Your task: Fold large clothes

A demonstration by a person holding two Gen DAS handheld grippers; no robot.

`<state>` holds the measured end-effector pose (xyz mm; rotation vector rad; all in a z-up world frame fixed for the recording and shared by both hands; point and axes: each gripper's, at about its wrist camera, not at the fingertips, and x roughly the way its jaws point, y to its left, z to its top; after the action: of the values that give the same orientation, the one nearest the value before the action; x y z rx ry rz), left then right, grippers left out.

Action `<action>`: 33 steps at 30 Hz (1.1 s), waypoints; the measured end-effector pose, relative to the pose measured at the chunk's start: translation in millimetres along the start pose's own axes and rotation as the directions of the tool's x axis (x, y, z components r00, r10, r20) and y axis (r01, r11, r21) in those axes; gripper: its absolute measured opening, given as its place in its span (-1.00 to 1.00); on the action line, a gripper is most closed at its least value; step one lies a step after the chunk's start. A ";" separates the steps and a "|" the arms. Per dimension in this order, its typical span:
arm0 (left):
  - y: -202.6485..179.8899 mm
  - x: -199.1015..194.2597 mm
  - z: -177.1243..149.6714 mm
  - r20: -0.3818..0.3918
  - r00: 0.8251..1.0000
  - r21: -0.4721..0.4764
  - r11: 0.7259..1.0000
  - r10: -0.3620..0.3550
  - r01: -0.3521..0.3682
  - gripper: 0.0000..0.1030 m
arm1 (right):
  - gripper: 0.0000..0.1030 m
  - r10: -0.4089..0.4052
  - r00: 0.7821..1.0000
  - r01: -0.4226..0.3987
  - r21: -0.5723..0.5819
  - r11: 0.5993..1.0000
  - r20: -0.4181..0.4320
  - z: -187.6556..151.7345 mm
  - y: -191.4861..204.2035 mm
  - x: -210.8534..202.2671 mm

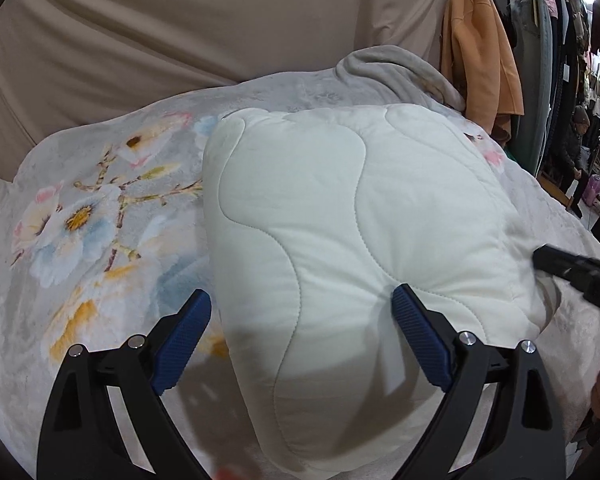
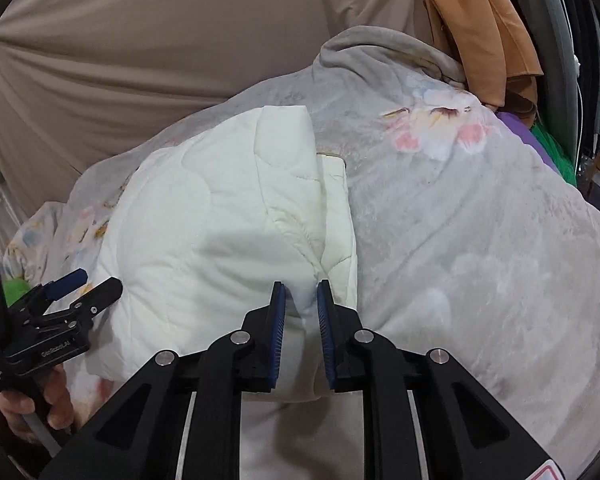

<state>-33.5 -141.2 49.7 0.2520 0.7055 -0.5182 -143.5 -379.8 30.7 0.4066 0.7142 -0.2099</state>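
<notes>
Right gripper (image 2: 301, 292) is nearly closed, pinching a thin fold at the near right edge of the folded white coat (image 1: 340, 240), which lies on the floral blanket (image 1: 80, 208). Left gripper (image 1: 302, 312) is wide open and holds nothing, its right pad only denting the padding. If you pull now, that pinch could slip and the puffy layers spring open.

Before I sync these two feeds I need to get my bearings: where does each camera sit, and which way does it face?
Left wrist: on the left gripper, facing forward over the folded white quilted jacket on the floral blanket; its wide-open fingers show.
Right wrist: on the right gripper, aimed at the jacket's near right edge; its fingers pinch the fabric, and the person's left hand shows.
Shared: jacket, blanket, tan curtain, orange coat, each other's gripper.
</notes>
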 end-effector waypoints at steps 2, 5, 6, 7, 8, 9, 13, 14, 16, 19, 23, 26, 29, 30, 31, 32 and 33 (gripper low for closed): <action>-0.5 1.7 -0.7 -0.008 1.000 0.000 1.000 -0.013 0.013 0.80 | -0.62 -0.003 0.997 0.000 -0.033 0.999 -0.082 -6.0 3.9 26.4; -1.1 3.7 -1.3 -0.014 1.000 -0.005 1.000 -0.006 0.005 0.80 | -0.58 -0.068 0.995 0.060 -0.096 0.994 -0.075 -14.9 14.5 36.9; -0.2 2.6 -0.7 -0.011 1.000 -0.008 1.000 -0.001 0.001 0.80 | -0.58 -0.073 0.995 0.066 -0.102 0.993 -0.065 -12.8 16.8 30.8; 1.2 1.1 0.3 -0.009 1.000 -0.013 1.000 -0.003 0.003 0.80 | -0.53 -0.068 0.997 0.063 -0.094 0.994 -0.049 -9.9 17.2 23.7; 3.0 -1.1 1.4 -0.009 1.000 -0.019 1.000 -0.012 0.012 0.80 | -0.43 -0.051 0.998 0.049 -0.076 0.996 -0.027 -6.3 15.7 14.5; 5.8 -3.4 2.7 -0.012 0.999 -0.028 0.999 -0.033 0.033 0.81 | -0.33 -0.023 1.000 0.023 -0.052 0.998 -0.007 -1.5 11.7 5.6; 32.4 -11.6 5.4 -0.034 0.980 -0.131 0.973 -0.195 0.189 0.89 | 0.33 0.039 0.999 -0.039 0.016 0.999 0.012 9.5 -3.1 -6.3; 41.0 -11.1 5.1 -0.044 0.972 -0.161 0.962 -0.231 0.222 0.91 | 0.34 0.047 0.999 -0.047 0.030 0.998 -0.013 10.2 -7.5 -1.9; 58.2 -4.0 3.4 -0.069 0.954 -0.226 0.936 -0.291 0.269 0.91 | 0.38 0.115 0.990 -0.109 0.068 0.992 -0.084 7.0 -15.1 11.6; 77.3 19.7 -0.9 -0.127 0.925 -0.323 0.897 -0.358 0.303 0.91 | 0.44 0.249 0.956 -0.225 0.152 0.962 -0.157 1.4 -24.8 35.1; 83.4 47.6 -6.2 -0.159 0.863 -0.408 0.828 -0.479 0.385 0.91 | 0.49 0.357 0.915 -0.316 0.219 0.923 -0.187 0.3 -26.3 56.7; 74.0 57.4 -3.1 -0.158 0.842 -0.410 0.810 -0.516 0.419 0.91 | 0.58 0.397 0.896 -0.347 0.245 0.905 -0.200 1.7 -24.1 69.7; 59.6 59.0 3.6 -0.175 0.867 -0.372 0.847 -0.467 0.381 0.91 | 0.61 0.429 0.880 -0.368 0.275 0.888 -0.206 3.9 -22.4 81.3; 56.6 59.6 5.9 -0.180 0.874 -0.361 0.857 -0.452 0.368 0.91 | 0.61 0.428 0.881 -0.368 0.275 0.888 -0.204 4.1 -19.4 83.7; 52.3 59.0 8.8 -0.182 0.883 -0.345 0.869 -0.433 0.355 0.91 | 0.61 0.425 0.882 -0.366 0.271 0.890 -0.203 5.6 -17.2 85.1; 49.5 57.6 11.6 -0.179 0.890 -0.327 0.878 -0.420 0.349 0.91 | 0.57 0.421 0.885 -0.365 0.267 0.892 -0.199 6.9 -14.8 85.6; 43.9 54.2 14.6 -0.172 0.902 -0.292 0.895 -0.395 0.336 0.91 | 0.52 0.416 0.889 -0.362 0.262 0.894 -0.192 6.4 -12.3 85.0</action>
<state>32.7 -129.6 26.1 -0.0725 1.0455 -0.7603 -80.9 -397.8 -25.6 0.7899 0.8362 0.1511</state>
